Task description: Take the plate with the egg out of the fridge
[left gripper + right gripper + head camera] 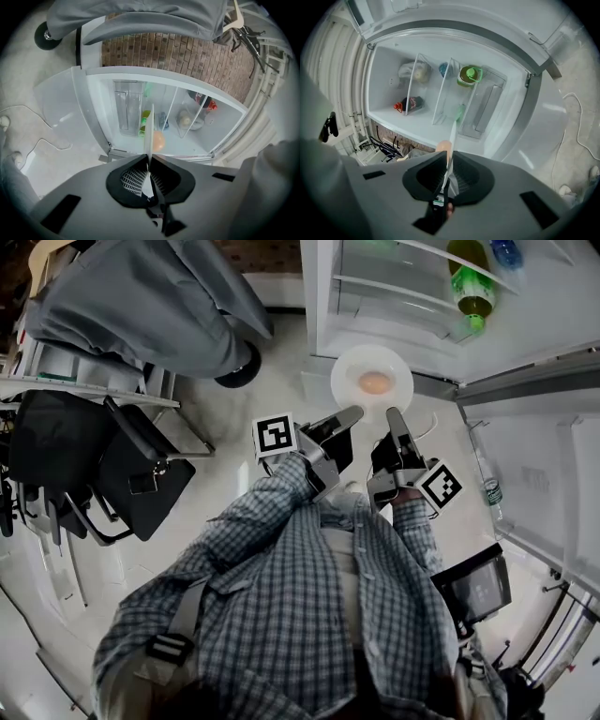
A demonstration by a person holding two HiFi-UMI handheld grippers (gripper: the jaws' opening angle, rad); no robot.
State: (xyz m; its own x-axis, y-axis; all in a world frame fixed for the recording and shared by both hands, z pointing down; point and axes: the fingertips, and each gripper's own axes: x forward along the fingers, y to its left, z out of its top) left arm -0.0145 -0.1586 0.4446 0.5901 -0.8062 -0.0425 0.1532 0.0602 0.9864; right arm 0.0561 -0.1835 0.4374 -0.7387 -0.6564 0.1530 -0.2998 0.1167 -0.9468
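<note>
Just outside the fridge [325,296], the plate [352,369] with egg [375,382] is clamped at its near rim by the left gripper [349,416] and right gripper [395,416] jaws. Hold it level and move both together so the egg won't roll.

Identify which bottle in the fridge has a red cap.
The dark bottle; the green bottle and the blue-capped bottle show no red.

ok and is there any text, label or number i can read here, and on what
No text is readable anywhere.
green bottle label: too blurred to read.
dark bottle label: too small to read.
left marker cube, right marker cube: square patterns, no letters.
plate: no print.
</note>
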